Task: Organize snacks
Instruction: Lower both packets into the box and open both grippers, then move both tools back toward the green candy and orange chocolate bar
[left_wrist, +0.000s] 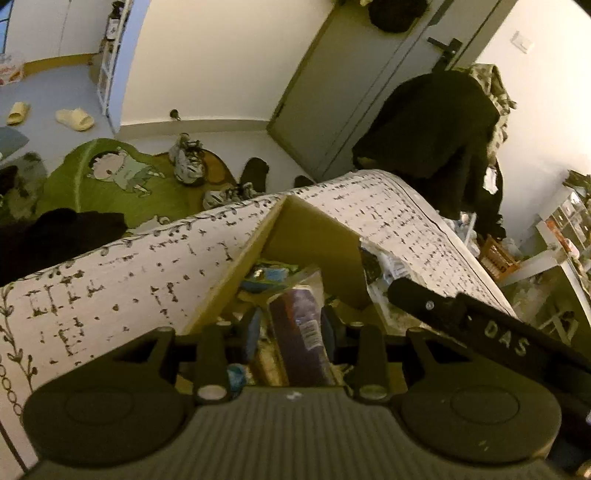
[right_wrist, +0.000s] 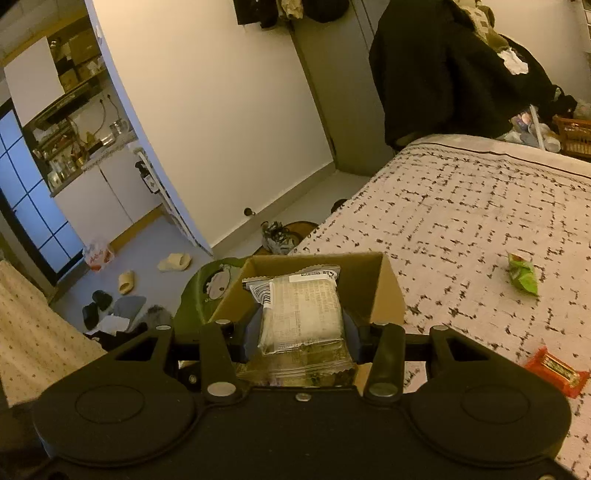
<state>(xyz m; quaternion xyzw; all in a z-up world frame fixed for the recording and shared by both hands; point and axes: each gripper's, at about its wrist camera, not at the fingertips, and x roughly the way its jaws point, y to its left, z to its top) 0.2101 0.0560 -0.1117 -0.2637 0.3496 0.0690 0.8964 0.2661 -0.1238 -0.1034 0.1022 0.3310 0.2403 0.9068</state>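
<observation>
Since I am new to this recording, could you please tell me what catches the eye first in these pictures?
The right gripper holds a clear snack packet between its fingers just above the open cardboard box on the bed. The left gripper grips a dark purple packet over the same box's snacks. A green packet and an orange packet lie loose on the patterned bedspread.

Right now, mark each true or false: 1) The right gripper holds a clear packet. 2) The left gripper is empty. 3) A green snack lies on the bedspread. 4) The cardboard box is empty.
1) True: the right gripper is shut on the clear packet above the cardboard box.
2) False: the left gripper grips a purple packet.
3) True: the green snack lies on the bedspread, an orange snack nearer.
4) False: the left wrist view shows packets inside.
</observation>
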